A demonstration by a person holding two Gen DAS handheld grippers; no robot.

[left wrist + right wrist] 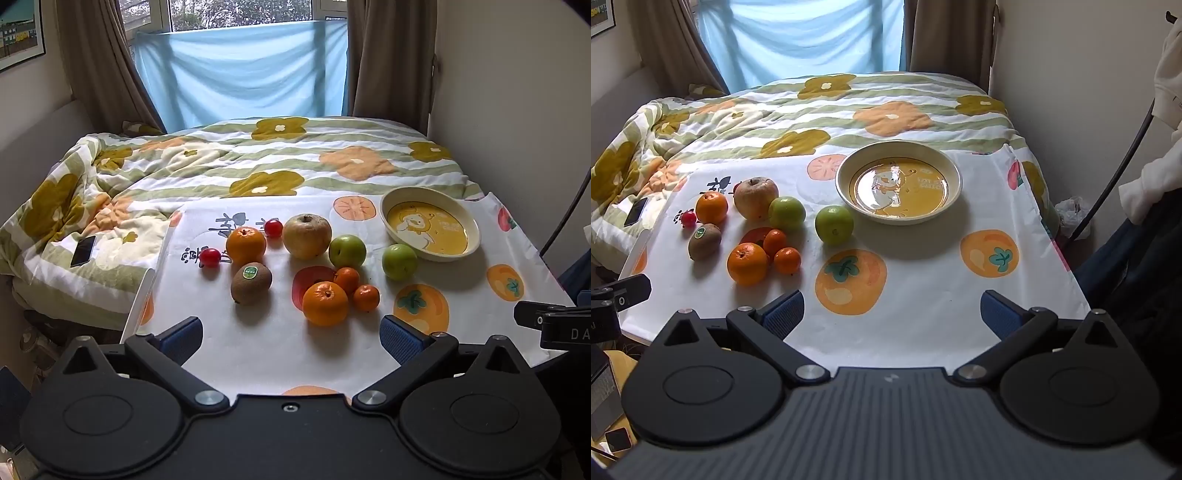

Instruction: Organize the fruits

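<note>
Both wide open with nothing between: left claw (pixel 291 332) and right claw (pixel 892 314), up over the near edge of the table (pixel 923 295). On the left of the cloth, close together: apple (pixel 307 236), two big oranges (pixel 325 303), two small oranges (pixel 366 297), kiwi (pixel 251 282), two little red fruits (pixel 210 257). Near the empty yellow bowl (pixel 955 184): two green fruits (pixel 834 224), one just beside it.

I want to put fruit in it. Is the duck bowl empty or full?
Empty. The duck bowl shows its whole yellow picture with nothing inside, and the nearest green apple sits outside it on the tablecloth.
</note>
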